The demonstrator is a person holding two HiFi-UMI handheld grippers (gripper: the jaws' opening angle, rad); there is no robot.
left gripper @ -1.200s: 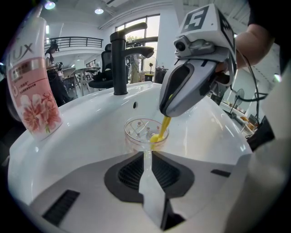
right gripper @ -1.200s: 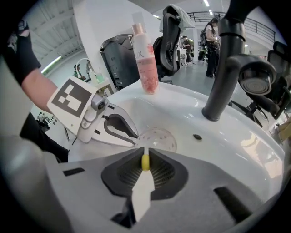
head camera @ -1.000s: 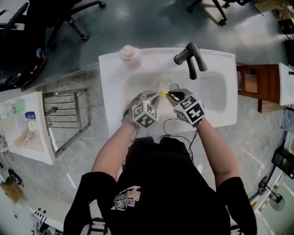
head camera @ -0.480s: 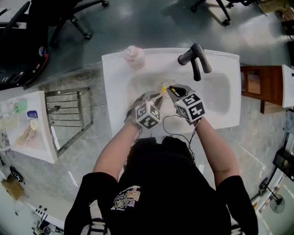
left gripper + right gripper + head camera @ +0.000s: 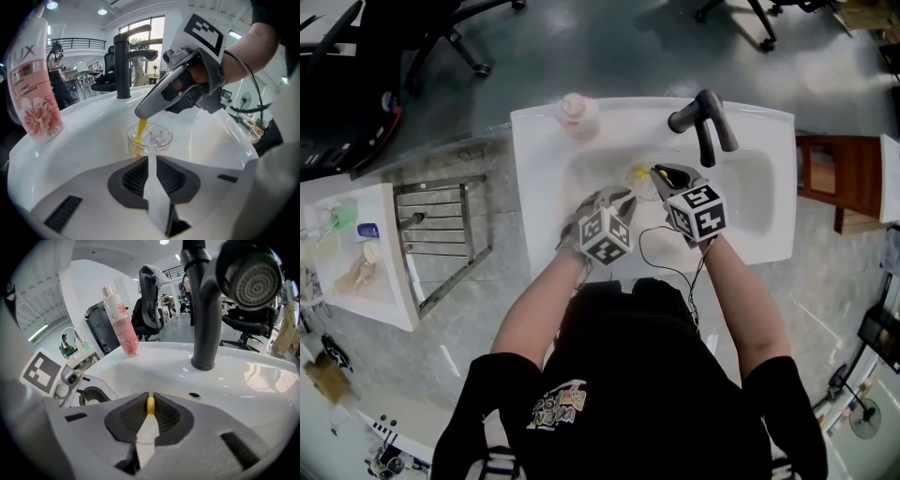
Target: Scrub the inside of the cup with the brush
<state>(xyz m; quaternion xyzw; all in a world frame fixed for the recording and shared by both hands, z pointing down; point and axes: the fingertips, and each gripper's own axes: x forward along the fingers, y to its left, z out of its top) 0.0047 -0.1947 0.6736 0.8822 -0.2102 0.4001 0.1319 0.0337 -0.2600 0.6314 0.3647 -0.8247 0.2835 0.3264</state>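
A clear cup [image 5: 151, 139] stands low in the white sink [image 5: 544, 141]. My left gripper [image 5: 151, 158] is shut on the cup's near wall, which shows as a pale strip between its pads. A yellow brush [image 5: 139, 130] reaches down into the cup from my right gripper [image 5: 187, 89], which hangs just above it. In the right gripper view the brush's yellow handle [image 5: 150, 405] is pinched between the pads of that gripper [image 5: 150, 401]. From the head view both grippers meet at the cup [image 5: 640, 178] in the basin's middle.
A dark faucet [image 5: 705, 122] with a spray head [image 5: 253, 277] stands at the basin's back right. A pink soap bottle [image 5: 578, 112] sits on the back rim. Left of the sink lie a metal rack [image 5: 441, 239] and a white tray [image 5: 356, 272].
My right gripper has edged a little toward the faucet with the brush. The left gripper and the cup have held their place.
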